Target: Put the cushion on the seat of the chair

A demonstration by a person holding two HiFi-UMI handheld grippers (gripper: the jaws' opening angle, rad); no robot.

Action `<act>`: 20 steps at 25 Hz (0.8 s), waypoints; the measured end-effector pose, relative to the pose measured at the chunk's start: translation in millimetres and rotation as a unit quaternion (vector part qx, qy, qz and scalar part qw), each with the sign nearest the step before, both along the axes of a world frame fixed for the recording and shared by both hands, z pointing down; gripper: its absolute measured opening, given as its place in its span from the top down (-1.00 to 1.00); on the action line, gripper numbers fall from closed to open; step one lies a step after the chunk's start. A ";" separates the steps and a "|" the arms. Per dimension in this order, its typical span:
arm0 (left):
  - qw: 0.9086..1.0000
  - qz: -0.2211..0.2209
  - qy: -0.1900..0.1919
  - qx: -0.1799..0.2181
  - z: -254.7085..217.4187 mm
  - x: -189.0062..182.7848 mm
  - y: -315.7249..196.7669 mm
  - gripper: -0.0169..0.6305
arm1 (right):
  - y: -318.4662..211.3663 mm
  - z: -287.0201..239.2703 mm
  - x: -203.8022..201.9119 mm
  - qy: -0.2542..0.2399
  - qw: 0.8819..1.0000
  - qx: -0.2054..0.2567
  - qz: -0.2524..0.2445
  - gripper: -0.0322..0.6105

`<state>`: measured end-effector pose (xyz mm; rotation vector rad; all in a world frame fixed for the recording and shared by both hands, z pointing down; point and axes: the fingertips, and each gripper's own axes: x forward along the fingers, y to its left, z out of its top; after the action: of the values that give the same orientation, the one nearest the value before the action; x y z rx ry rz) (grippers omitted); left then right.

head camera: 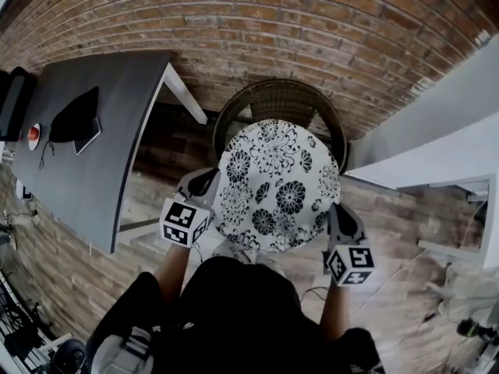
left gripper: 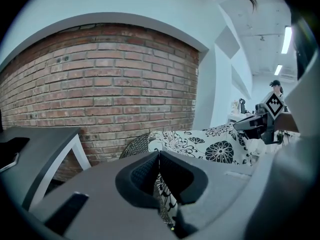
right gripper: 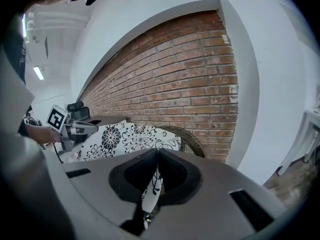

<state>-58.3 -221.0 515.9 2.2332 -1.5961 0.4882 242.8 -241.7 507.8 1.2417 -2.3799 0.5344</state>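
A round white cushion [head camera: 277,181] with black flower print is held up in the air between both grippers, above the dark wicker chair [head camera: 274,100] that stands against the brick wall. My left gripper [head camera: 204,201] is shut on the cushion's left edge; the fabric [left gripper: 162,189] shows pinched between its jaws. My right gripper [head camera: 337,220] is shut on the cushion's right edge, with the fabric [right gripper: 152,184] caught between its jaws. The cushion [left gripper: 210,144] hides the chair's seat; only the chair's curved back [right gripper: 187,136] shows.
A dark grey table [head camera: 93,146] with white legs stands left of the chair, carrying a black item [head camera: 74,119] and a small red-and-white object [head camera: 33,135]. A white wall corner [head camera: 437,139] lies right of the chair. Brick wall [head camera: 257,22] runs behind.
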 end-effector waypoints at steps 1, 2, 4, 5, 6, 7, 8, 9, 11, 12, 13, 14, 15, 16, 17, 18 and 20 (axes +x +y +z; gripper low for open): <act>1.000 0.000 0.000 -0.002 2.5 -0.6 -3.2 0.94 | -2.6 3.0 -0.9 0.000 1.000 -0.003 0.001 0.86; 1.000 0.000 0.000 -0.005 5.7 -1.8 -6.0 0.94 | -4.6 6.7 -2.1 0.000 1.000 -0.008 0.003 0.86; 1.000 -0.001 0.000 -0.012 12.7 -5.9 -13.0 0.93 | -9.6 15.3 -6.2 0.004 1.000 -0.020 0.003 0.86; 1.000 -0.001 0.000 -0.015 15.8 -7.9 -17.9 0.94 | -14.0 18.8 -8.9 0.006 1.000 -0.026 0.003 0.86; 1.000 -0.002 0.000 -0.018 18.7 -9.4 -23.2 0.93 | -19.1 21.9 -11.3 0.008 0.999 -0.031 0.001 0.86; 1.000 -0.002 0.000 -0.020 21.7 -10.4 -28.4 0.93 | -24.4 25.0 -13.3 0.009 0.999 -0.035 -0.001 0.86; 1.000 -0.003 -0.001 -0.022 25.0 -11.2 -33.2 0.93 | -29.4 27.7 -15.3 0.010 0.999 -0.038 -0.002 0.86; 1.000 -0.002 -0.001 -0.024 28.8 -11.7 -36.8 0.93 | -33.4 30.3 -17.0 0.010 0.999 -0.040 -0.003 0.86; 1.000 -0.003 0.002 -0.031 37.8 -12.5 -39.5 0.93 | -38.2 36.5 -18.7 0.014 0.999 -0.043 -0.003 0.86; 0.999 -0.004 0.003 -0.033 41.9 -13.5 -39.8 0.94 | -39.6 40.1 -19.2 0.017 0.999 -0.045 -0.003 0.86; 0.999 -0.005 0.003 -0.035 45.4 -14.9 -40.0 0.93 | -40.8 43.7 -19.9 0.018 0.999 -0.046 -0.003 0.86; 0.999 -0.006 0.003 -0.037 48.8 -16.6 -40.4 0.94 | -42.3 47.3 -20.6 0.019 0.999 -0.047 -0.003 0.86; 0.999 -0.007 0.002 -0.040 52.6 -18.1 -40.8 0.94 | -43.9 51.0 -21.1 0.020 0.999 -0.048 -0.002 0.86; 0.999 -0.008 0.002 -0.045 57.2 -19.3 -41.1 0.93 | -46.1 54.9 -21.1 0.022 0.999 -0.049 -0.001 0.86; 0.999 -0.008 0.001 -0.051 62.3 -20.3 -41.4 0.94 | -48.6 59.0 -20.9 0.024 0.998 -0.051 0.000 0.86; 0.998 -0.009 0.001 -0.057 67.7 -21.0 -42.4 0.93 | -50.9 63.3 -21.0 0.026 0.998 -0.054 0.000 0.86; 0.998 -0.012 0.003 -0.059 76.5 -21.8 -46.3 0.93 | -54.4 72.0 -21.6 0.030 0.998 -0.061 -0.001 0.86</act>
<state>-80.2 -267.3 592.4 2.1231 -1.5484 0.5548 221.2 -296.2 579.8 1.1841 -2.2625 0.6229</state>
